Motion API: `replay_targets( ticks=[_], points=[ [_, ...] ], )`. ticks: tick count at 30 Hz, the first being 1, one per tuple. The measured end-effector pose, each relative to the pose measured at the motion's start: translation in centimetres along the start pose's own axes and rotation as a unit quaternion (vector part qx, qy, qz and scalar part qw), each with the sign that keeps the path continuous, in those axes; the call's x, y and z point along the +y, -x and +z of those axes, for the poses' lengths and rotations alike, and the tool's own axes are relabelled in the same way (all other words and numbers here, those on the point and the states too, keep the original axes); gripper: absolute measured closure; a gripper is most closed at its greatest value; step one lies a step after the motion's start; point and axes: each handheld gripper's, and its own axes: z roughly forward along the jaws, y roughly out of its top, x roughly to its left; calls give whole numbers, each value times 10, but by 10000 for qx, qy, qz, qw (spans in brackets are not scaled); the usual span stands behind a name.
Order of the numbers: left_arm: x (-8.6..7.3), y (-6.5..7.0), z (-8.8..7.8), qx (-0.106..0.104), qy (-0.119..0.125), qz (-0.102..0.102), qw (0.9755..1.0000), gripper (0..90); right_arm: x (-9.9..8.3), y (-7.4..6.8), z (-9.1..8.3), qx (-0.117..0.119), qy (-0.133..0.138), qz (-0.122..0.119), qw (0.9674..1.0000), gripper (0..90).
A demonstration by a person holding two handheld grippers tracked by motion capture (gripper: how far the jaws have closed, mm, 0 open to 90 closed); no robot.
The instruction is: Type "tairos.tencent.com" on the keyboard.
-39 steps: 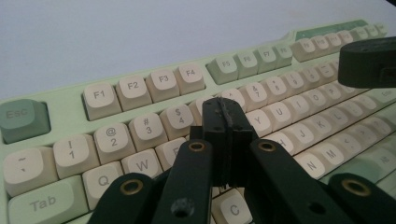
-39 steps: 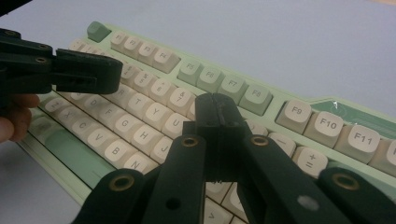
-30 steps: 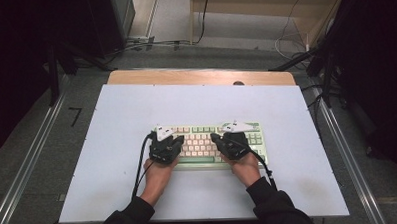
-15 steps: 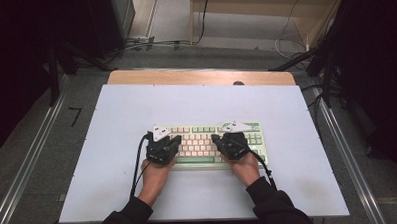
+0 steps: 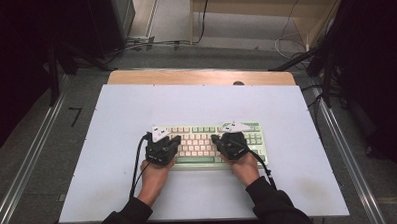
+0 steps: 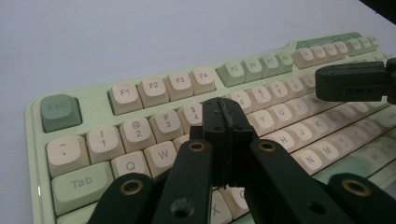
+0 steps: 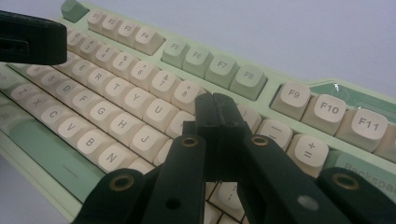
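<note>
Green mechanical keyboard with cream keycaps lying on the white table, near the person's edge and a little right of centre. Left gripper poised over the left half, above the number and QWERTY rows near the 5 key, fingers pressed together, holding nothing. Right gripper over the right half near the 9 key, fingers likewise shut flat against each other, empty. Both hands at the keyboard's near edge in the high view

White-topped table, green-and-cream keyboard flat at its middle
</note>
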Motion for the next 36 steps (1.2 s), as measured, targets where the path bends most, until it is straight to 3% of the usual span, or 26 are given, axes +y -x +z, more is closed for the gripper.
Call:
replay_targets(
  ticks=[36],
  points=[
    [-1,-4,-9,-31,37,-65,10000,900,-2,-4,4,-25,-84,-78,9999,874]
  ],
)
